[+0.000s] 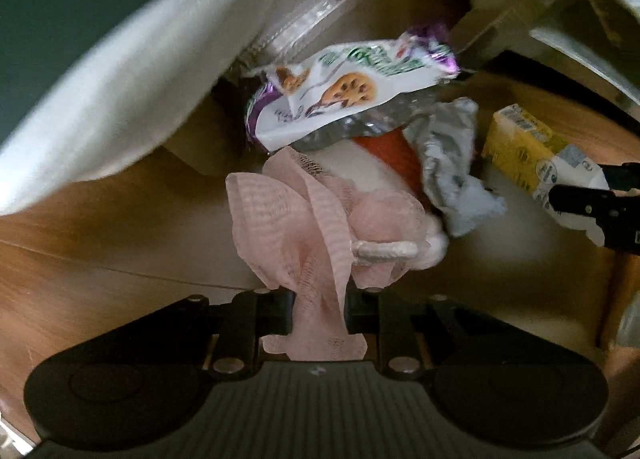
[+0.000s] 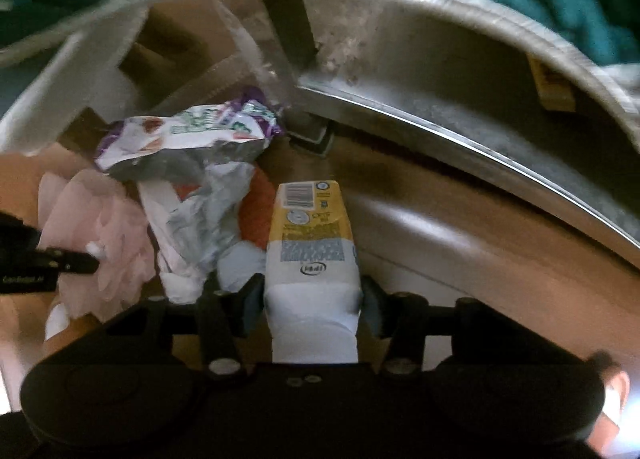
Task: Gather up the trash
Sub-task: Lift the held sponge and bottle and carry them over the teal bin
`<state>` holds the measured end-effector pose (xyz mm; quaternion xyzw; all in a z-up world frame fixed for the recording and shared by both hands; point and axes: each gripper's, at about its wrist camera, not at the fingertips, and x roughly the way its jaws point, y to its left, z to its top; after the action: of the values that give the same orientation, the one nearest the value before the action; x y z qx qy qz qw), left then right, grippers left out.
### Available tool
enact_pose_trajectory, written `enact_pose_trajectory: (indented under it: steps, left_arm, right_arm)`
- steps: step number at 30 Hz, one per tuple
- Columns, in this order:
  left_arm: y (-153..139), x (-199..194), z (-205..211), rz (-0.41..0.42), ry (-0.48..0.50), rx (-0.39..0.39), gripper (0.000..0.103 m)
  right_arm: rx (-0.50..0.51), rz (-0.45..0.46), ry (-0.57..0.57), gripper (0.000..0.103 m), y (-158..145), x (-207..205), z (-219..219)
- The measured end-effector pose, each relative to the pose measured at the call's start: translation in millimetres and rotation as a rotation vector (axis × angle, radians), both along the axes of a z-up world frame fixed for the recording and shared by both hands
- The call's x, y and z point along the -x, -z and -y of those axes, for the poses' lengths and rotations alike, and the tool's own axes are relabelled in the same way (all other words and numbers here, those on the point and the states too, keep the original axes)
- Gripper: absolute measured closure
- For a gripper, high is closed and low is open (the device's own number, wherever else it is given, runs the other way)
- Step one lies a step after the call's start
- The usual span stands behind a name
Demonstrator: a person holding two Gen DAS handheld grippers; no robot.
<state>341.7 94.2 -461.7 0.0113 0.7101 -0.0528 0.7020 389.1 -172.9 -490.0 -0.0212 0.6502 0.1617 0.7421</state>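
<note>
L gripper [image 1: 320,311] is pinched on a thin fold of the pink mesh bath pouf [image 1: 304,219]; most of the pouf hangs loose, so mesh could slip or snag the foil snack wrapper [image 1: 344,95] just beyond it. R gripper [image 2: 312,299] clamps the white base of the yellow juice carton [image 2: 310,227], right of the pouf, beside the crumpled silver wrapper [image 2: 192,227]. Grip is at one end, so the carton may pivot or drop w/ a quick lift.
</note>
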Motion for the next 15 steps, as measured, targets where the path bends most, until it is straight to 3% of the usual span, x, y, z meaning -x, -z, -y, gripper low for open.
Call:
enact_pose_trajectory:
  steps: [9, 15]
  left_arm:
    - [-88, 14, 5, 0.084, 0.112, -0.012, 0.083]
    - [-163, 30, 6, 0.195, 0.095, -0.005, 0.083]
  right_arm:
    - [-0.061, 0.064, 0.022, 0.054, -93, 32, 9]
    - [-0.129, 0.141, 0.042, 0.054, -168, 58, 13]
